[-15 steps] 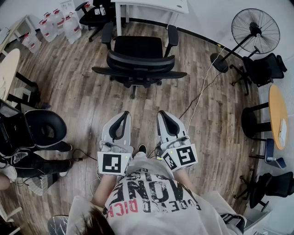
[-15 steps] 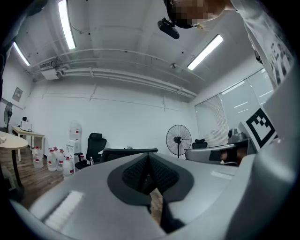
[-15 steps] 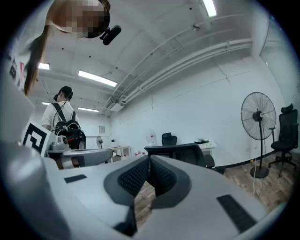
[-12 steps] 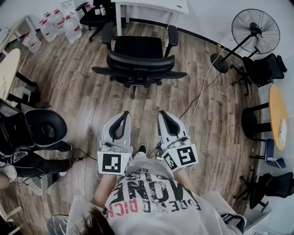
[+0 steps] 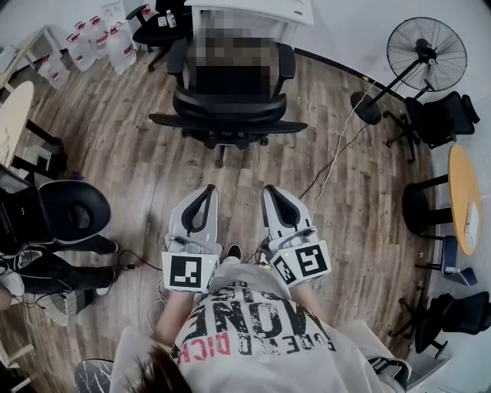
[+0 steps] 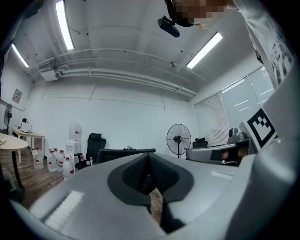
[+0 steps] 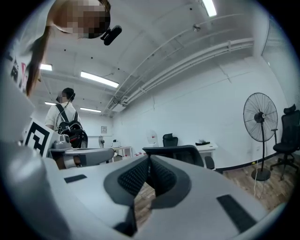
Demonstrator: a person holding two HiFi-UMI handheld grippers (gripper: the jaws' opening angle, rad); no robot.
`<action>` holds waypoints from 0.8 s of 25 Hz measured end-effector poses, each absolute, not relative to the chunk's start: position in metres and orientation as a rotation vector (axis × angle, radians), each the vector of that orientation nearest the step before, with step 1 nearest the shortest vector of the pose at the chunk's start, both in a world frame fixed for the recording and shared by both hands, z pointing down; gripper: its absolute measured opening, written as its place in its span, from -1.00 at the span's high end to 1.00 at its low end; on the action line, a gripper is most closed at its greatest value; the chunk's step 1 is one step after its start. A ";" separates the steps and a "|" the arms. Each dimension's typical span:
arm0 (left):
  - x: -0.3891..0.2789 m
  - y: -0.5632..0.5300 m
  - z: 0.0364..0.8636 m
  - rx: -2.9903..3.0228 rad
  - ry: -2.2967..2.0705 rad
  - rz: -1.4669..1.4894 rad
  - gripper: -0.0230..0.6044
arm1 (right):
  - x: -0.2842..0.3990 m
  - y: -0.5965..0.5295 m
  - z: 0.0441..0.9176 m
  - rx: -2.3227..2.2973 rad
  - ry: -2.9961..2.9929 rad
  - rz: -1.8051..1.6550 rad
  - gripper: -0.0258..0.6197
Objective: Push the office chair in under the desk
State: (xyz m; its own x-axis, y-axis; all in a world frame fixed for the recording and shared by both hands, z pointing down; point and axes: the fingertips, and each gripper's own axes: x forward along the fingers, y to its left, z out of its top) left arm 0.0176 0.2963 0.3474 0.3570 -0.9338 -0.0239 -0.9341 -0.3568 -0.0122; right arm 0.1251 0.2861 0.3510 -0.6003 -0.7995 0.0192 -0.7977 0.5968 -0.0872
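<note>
A: Where's the office chair (image 5: pixel 230 105) sitting?
B: It's standing right at the white tabletop (image 5: pixel 298 8), back facing us. We're holding the left claw (image 5: pixel 207 191) and right claw (image 5: pixel 270 190) pinched together, empty, well short of it.

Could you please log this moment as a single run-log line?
left tongs: shut, empty | right tongs: shut, empty | office chair: facing desk, ahead of both tongs | contact: none
</note>
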 end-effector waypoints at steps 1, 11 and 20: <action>0.020 0.297 0.347 -2.564 1.767 0.024 0.89 | 0.127 0.286 0.351 -1.387 2.792 -0.128 0.85; 0.023 0.291 0.357 -2.536 1.810 0.007 0.89 | 0.128 0.290 0.356 -1.225 2.833 -0.134 0.85; 0.002 0.264 0.364 -2.558 1.820 -0.007 0.89 | 0.117 0.265 0.368 -1.263 2.854 -0.183 0.85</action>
State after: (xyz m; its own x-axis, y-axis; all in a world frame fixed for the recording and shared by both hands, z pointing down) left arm 0.0023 0.2645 0.3638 0.3279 -0.9447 0.0025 -0.9447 -0.3280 -0.0045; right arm 0.1174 0.2649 0.3678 -0.6735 -0.7385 0.0337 -0.7367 0.6667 -0.1127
